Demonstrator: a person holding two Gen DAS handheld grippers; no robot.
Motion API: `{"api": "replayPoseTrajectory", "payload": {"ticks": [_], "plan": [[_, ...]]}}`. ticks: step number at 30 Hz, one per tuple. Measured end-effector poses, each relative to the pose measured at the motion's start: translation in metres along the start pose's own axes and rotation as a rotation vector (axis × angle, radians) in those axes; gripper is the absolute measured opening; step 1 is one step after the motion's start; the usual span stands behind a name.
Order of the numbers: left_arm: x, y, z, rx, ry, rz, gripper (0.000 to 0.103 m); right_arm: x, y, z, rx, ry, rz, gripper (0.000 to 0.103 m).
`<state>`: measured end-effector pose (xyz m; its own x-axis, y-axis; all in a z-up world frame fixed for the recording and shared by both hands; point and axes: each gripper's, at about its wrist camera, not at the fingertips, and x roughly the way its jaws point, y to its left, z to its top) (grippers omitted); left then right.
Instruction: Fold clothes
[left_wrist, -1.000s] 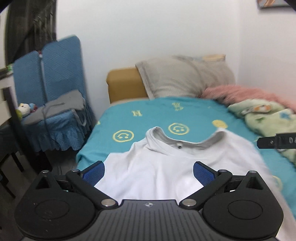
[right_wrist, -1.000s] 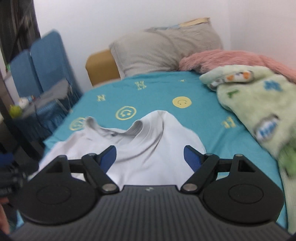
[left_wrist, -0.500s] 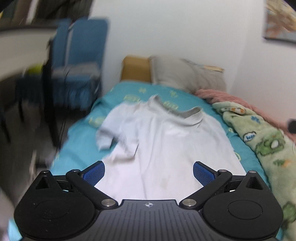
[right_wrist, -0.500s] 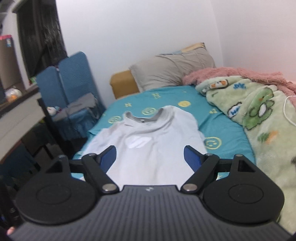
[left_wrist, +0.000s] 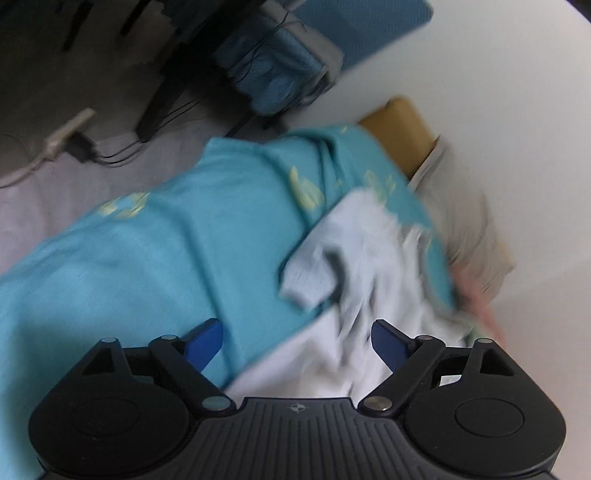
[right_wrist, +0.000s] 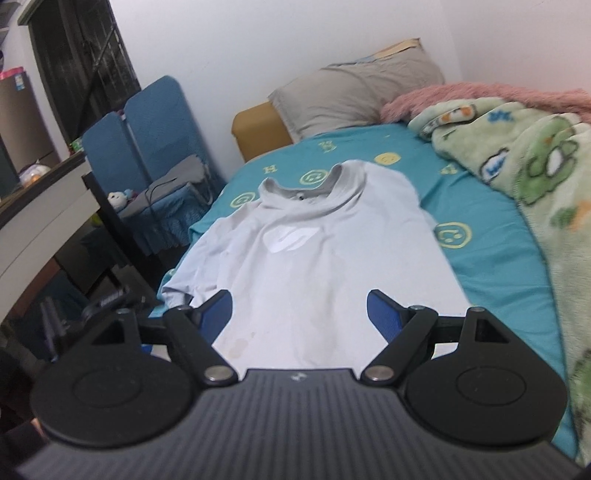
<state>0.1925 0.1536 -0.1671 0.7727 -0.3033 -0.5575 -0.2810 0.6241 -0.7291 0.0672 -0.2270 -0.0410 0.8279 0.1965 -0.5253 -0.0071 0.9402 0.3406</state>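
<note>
Right wrist view: white T-shirt (right_wrist: 325, 258) spread flat, collar toward pillow (right_wrist: 354, 96), on teal bed (right_wrist: 491, 266). Soft, light, limp; best pinched at sleeve (right_wrist: 184, 284) or hem. Right gripper (right_wrist: 299, 314) and left gripper (left_wrist: 297, 341) both wide open, holding nothing.

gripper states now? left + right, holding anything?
Left gripper: open, holding nothing, over the white shirt.
Right gripper: open, holding nothing.
</note>
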Motion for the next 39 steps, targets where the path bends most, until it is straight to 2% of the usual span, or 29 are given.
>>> {"api": "replayPoseTrajectory", "payload": {"ticks": [3,4,6,8,10,12,14,18,19,20,21,24,25,26,27,29,31,33,36,37,39], "plan": [[0.024,-0.01,0.016,0.021,-0.002,-0.009,0.084,0.014,0.0,-0.001,-0.008,0.032,0.008,0.082],[0.033,-0.014,0.02,0.032,0.0,-0.01,0.077,0.02,-0.001,-0.002,-0.003,0.049,0.007,0.082],[0.049,-0.03,0.023,0.104,0.003,0.03,0.06,0.03,-0.006,-0.002,0.017,0.085,0.012,0.082],[0.062,-0.048,0.024,0.218,-0.012,0.085,0.025,0.038,-0.014,-0.002,0.058,0.108,0.019,0.082],[0.072,-0.071,0.021,0.36,-0.033,0.134,0.009,0.043,-0.022,0.0,0.106,0.124,0.025,0.082],[0.078,-0.102,0.012,0.548,-0.066,0.173,0.006,0.046,-0.03,0.001,0.161,0.128,0.025,0.082],[0.087,-0.135,-0.003,0.767,-0.095,0.187,0.006,0.042,-0.036,0.002,0.182,0.092,-0.037,0.081],[0.11,-0.191,-0.073,1.247,0.065,0.053,0.006,0.03,-0.046,0.005,0.194,-0.01,-0.201,0.082],[0.117,-0.2,-0.091,1.334,0.127,0.012,0.008,0.026,-0.049,0.005,0.193,-0.029,-0.224,0.082],[0.124,-0.205,-0.108,1.404,0.181,-0.021,0.017,0.023,-0.052,0.005,0.201,-0.043,-0.24,0.082],[0.125,-0.207,-0.116,1.422,0.211,-0.051,0.022,0.02,-0.055,0.005,0.21,-0.053,-0.252,0.082],[0.124,-0.207,-0.13,1.425,0.283,-0.142,0.024,0.016,-0.063,0.004,0.234,-0.057,-0.27,0.082],[0.124,-0.208,-0.135,1.425,0.307,-0.172,0.03,0.016,-0.065,0.003,0.237,-0.052,-0.274,0.082],[0.12,-0.205,-0.129,1.377,0.303,-0.201,0.041,0.017,-0.066,0.003,0.243,-0.047,-0.275,0.082],[0.114,-0.201,-0.121,1.313,0.292,-0.23,0.047,0.019,-0.066,0.003,0.253,-0.041,-0.273,0.082],[0.103,-0.191,-0.098,1.173,0.23,-0.256,0.065,0.022,-0.066,0.005,0.27,-0.035,-0.262,0.082],[0.106,-0.178,-0.069,1.016,0.164,-0.217,0.072,0.023,-0.064,0.008,0.273,-0.039,-0.252,0.082],[0.113,-0.162,-0.039,0.862,0.103,-0.155,0.074,0.025,-0.062,0.009,0.274,-0.041,-0.246,0.082],[0.13,-0.135,0.001,0.657,0.03,-0.027,0.066,0.03,-0.063,0.007,0.278,-0.027,-0.249,0.082],[0.135,-0.127,0.01,0.603,0.021,-0.006,0.063,0.032,-0.063,0.007,0.279,-0.022,-0.249,0.082],[0.141,-0.119,0.019,0.52,0.033,-0.012,0.063,0.035,-0.063,0.006,0.282,-0.012,-0.251,0.082]]}}
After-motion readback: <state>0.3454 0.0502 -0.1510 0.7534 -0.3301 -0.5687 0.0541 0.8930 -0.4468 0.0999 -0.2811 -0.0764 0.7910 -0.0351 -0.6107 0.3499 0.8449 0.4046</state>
